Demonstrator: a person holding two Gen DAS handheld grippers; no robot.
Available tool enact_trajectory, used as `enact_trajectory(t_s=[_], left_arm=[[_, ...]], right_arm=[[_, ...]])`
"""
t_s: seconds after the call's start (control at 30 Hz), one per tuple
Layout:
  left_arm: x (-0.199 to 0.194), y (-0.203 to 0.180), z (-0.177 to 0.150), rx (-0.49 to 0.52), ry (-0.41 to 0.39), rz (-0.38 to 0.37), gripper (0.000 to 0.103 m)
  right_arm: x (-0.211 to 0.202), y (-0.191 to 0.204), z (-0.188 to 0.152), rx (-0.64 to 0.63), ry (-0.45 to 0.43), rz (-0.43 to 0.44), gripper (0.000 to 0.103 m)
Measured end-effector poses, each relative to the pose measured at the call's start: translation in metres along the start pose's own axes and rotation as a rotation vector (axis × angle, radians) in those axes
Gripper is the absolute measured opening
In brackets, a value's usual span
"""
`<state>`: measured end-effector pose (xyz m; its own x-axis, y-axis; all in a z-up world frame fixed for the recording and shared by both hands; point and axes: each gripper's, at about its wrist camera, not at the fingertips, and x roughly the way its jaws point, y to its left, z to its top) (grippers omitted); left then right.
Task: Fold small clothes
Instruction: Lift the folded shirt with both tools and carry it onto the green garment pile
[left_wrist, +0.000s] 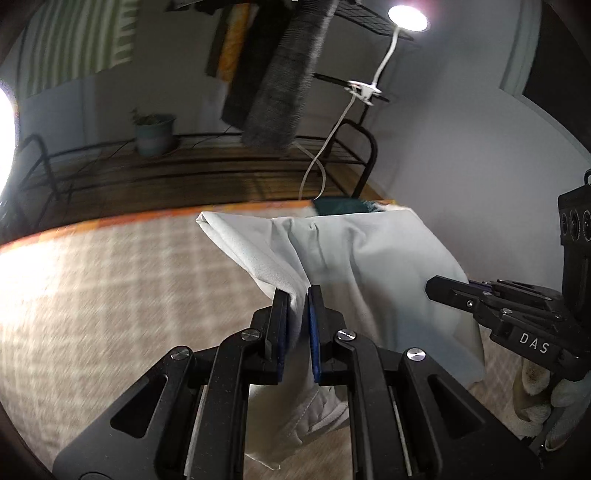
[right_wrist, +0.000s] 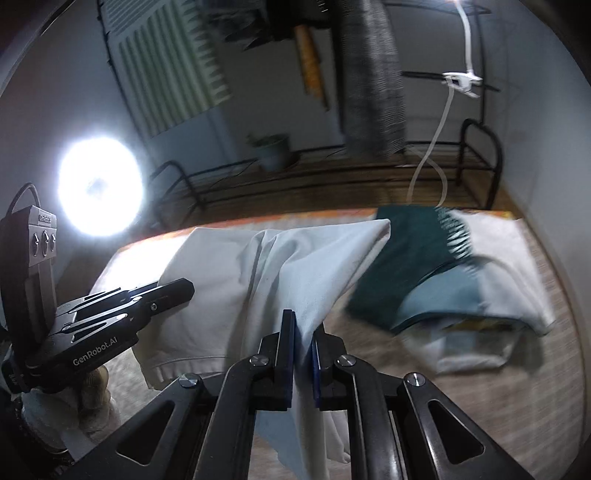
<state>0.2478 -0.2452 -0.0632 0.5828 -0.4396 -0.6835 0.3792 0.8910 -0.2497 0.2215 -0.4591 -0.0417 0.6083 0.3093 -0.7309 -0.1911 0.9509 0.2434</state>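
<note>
A pale white garment (left_wrist: 362, 258) hangs lifted above the checked table cover, stretched between both grippers. My left gripper (left_wrist: 298, 295) is shut on a bunched edge of it. The right gripper (left_wrist: 434, 286) shows at the right of the left wrist view, pinching the cloth's other edge. In the right wrist view the same white garment (right_wrist: 258, 266) drapes ahead, and my right gripper (right_wrist: 303, 325) is shut on a fold of it. The left gripper (right_wrist: 186, 286) appears at the left there, clamped on the cloth, held by a gloved hand (right_wrist: 88, 398).
A pile of folded clothes, dark green and light blue on white (right_wrist: 443, 273), lies at the table's far right. Behind stand a black metal rack (left_wrist: 354, 147) with a potted plant (left_wrist: 153, 133), hanging clothes and a clip lamp (left_wrist: 406, 18). A bright round light (right_wrist: 99, 192) glares at left.
</note>
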Motion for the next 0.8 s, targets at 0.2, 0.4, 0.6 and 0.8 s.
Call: enact_trajectory(t_s=[0.2, 0.4, 0.6, 0.8], left_arm=[[0.045, -0.047, 0.029, 0.057, -0.038, -0.024, 0.008], [0.097, -0.090, 0.052, 0.094, -0.053, -0.024, 0.008], [0.134, -0.114, 0.068, 0.082, -0.066, -0.010, 0.008], [0.162, -0.126, 0.065, 0.090, -0.041, 0.013, 0.008]], right_arm=[[-0.010, -0.051, 0.027, 0.003, -0.052, -0.088, 0.005], [-0.008, -0.109, 0.054, 0.003, -0.086, -0.180, 0.005], [-0.002, -0.159, 0.072, 0.026, -0.122, -0.205, 0.005], [0.019, -0.192, 0.076, 0.031, -0.103, -0.237, 0.005]])
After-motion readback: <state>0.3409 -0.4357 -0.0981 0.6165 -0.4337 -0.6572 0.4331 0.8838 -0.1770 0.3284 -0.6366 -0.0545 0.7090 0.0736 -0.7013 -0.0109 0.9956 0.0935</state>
